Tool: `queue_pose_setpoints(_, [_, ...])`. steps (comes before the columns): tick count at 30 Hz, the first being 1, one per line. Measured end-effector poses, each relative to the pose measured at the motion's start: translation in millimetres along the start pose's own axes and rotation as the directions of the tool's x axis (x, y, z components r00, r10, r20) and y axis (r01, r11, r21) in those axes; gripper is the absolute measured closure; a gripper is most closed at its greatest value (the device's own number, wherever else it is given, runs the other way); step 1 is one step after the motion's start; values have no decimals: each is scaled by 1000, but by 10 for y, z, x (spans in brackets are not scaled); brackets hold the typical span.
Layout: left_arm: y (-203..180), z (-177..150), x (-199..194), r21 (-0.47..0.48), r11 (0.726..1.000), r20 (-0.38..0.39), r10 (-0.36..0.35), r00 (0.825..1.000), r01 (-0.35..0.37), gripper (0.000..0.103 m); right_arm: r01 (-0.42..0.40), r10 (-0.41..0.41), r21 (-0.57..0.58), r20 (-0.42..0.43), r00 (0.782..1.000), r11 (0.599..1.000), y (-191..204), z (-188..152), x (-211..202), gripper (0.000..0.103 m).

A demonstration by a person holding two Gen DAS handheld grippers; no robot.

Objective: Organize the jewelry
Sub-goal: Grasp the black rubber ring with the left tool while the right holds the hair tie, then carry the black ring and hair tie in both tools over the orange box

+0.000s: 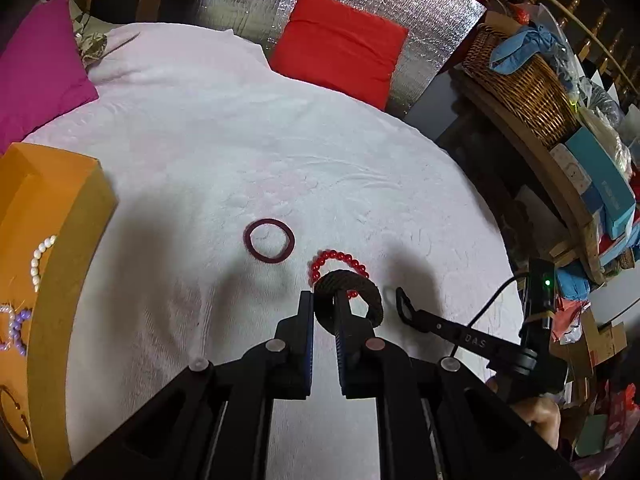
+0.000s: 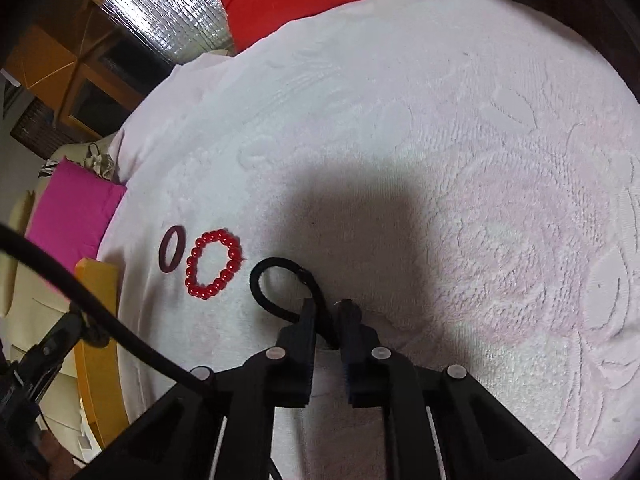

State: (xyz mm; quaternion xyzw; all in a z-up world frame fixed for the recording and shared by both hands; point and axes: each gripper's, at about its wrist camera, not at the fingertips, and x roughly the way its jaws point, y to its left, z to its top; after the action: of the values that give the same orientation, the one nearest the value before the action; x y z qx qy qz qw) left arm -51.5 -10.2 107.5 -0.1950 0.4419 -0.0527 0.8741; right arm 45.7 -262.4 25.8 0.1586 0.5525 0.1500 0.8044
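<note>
In the left wrist view my left gripper point(image 1: 323, 298) is shut on a thick dark brown woven bracelet point(image 1: 372, 300), which hangs from the fingers in front of a red bead bracelet point(image 1: 340, 258). A thin dark red ring point(image 1: 269, 240) lies flat on the white cloth to the left of the beads. In the right wrist view my right gripper point(image 2: 329, 306) is shut on a black cord loop point(image 2: 260, 276) that rests on the cloth. The red bead bracelet point(image 2: 214, 264) and the dark red ring point(image 2: 172, 248) lie to its left. The right gripper point(image 1: 404, 300) shows beside the brown bracelet.
An orange box point(image 1: 68, 216) at the left holds a pearl bracelet point(image 1: 40, 258), purple beads point(image 1: 18, 328) and a gold ring point(image 1: 16, 420). A white textured cloth point(image 1: 200, 140) covers the surface. Behind it lie a red cushion point(image 1: 340, 40) and a pink cushion point(image 1: 36, 68); a wicker basket point(image 1: 524, 80) stands at right.
</note>
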Motion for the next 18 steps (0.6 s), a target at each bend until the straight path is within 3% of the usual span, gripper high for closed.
queue_pose_setpoints(18, [72,-306,-549,18,999,64,48,997,-49,93,-162,158,38,101,982,986,61,-35,-302,94])
